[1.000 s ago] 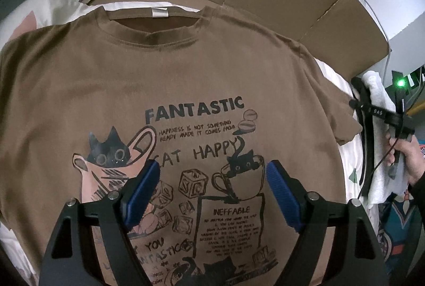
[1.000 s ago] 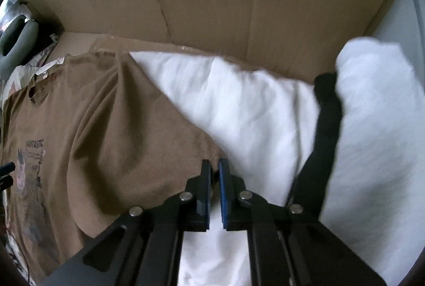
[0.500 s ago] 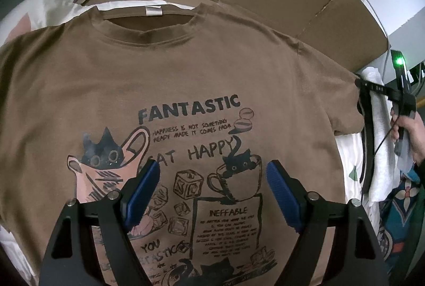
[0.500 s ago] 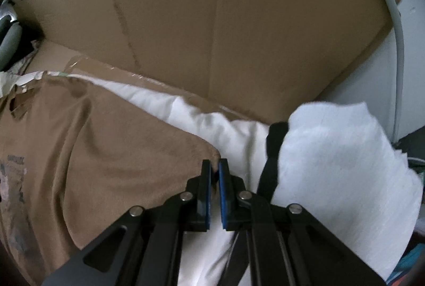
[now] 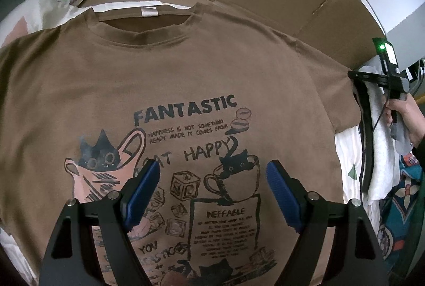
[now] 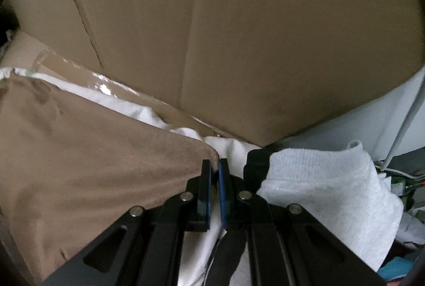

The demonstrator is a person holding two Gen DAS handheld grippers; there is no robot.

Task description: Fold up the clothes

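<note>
A brown T-shirt point(image 5: 186, 68) with a cat print and the word FANTASTIC lies face up, collar toward the cardboard. My left gripper point(image 5: 213, 166) hovers open over the printed chest, blue pads wide apart with nothing between them. The right gripper point(image 6: 215, 166) is shut on the corner of the shirt's right sleeve point(image 6: 132, 153), which is drawn out flat to the side. In the left wrist view that right gripper point(image 5: 354, 76) shows at the sleeve's far edge, held by a person's hand point(image 5: 406, 116).
Cardboard panels point(image 6: 239, 33) rise behind the shirt. A white sheet point(image 6: 233, 147) lies under it. A white towel-like cloth point(image 6: 332, 193) with a black strap point(image 6: 255, 163) sits just right of the sleeve. Patterned fabric point(image 5: 403, 193) shows at the right edge.
The right gripper has carried the sleeve corner outward to the right, and the sleeve now lies stretched and flatter. The left gripper has stayed open over the print.
</note>
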